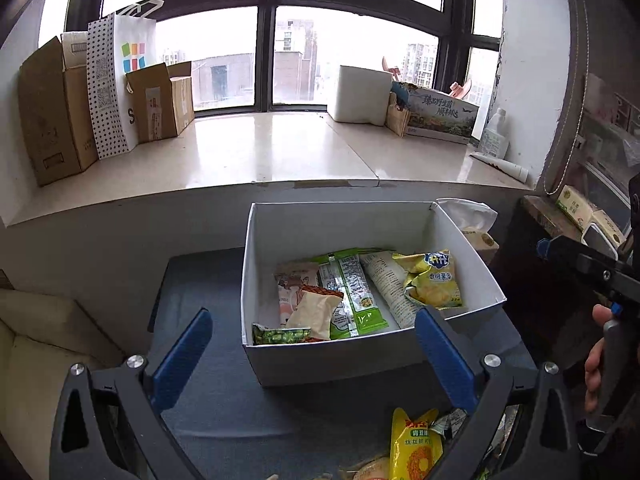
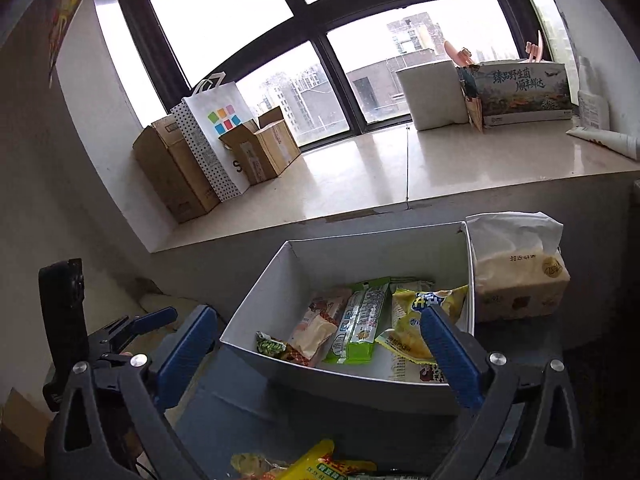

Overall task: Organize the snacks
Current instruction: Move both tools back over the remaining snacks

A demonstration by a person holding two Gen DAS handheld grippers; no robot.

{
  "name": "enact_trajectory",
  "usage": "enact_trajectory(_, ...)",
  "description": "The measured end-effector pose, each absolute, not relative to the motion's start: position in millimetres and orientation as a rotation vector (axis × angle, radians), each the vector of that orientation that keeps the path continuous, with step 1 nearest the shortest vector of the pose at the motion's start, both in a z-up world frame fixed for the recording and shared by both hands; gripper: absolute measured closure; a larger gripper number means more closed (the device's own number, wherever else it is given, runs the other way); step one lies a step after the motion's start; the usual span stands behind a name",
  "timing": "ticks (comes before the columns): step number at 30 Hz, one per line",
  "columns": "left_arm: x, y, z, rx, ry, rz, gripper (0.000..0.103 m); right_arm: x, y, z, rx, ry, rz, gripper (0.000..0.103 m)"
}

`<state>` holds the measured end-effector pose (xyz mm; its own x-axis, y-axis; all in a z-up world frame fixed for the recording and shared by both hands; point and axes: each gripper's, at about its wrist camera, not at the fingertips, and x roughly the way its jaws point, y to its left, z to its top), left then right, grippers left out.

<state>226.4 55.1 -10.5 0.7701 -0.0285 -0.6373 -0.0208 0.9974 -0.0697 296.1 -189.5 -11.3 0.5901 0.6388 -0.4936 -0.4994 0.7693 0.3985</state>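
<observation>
Left wrist: mixed, crinkled snacks (image 1: 344, 296)

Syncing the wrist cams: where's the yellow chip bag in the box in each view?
Left wrist: yellow chip bag at the right end of the white box.
Right wrist: yellow chip bag right of centre, partly behind a gripper finger.
Shared landmark: green wrapper just left of it.

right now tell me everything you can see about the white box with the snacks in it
The white box is an open-topped rectangular carton, apparently thin cardboard, with plain white walls. It stands upright on a dark blue-grey surface below the window ledge. Several snack packets lie flat on its floor, among them a yellow chip bag and a green packet. A tissue pack sits right beside it.
</observation>
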Motion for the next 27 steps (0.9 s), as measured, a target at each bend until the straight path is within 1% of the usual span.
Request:
enact_trajectory(8,138.4,45.9,-10.6,-0.105,0.649,-0.029,0.0,188.7,-232.4,-19.1,0.127,0.572,0.648,0.0)
enact_trajectory(13,92.6,28.6,-25.2,-0.056,0.646,0.002,0.0,140.6,-261.6,-47.5,0.114,0.593,0.595,0.0)
enact_trajectory(15,77.9,21.5,-33.4,-0.048,0.654,0.001,0.0,126.3,-271.6,-63.6,0.112,0.631,0.559,0.0)
enact_trajectory(19,60.6,11.9,-53.0,-0.07,0.695,-0.022,0.0,111.2,-288.7,-97.2,0.137,0.693,0.504,0.0)
enact_trajectory(22,56.2,7.2,-62.9,-0.073,0.719,-0.029,0.0,115.9,-297.6,-120.7,0.152,0.766,0.479,0.0)
enact_trajectory(27,49.9,5.0,-65.9,-0.063,0.711,-0.013,0.0,138.4,-301.8,-137.8,0.15,0.815,0.436,0.0)
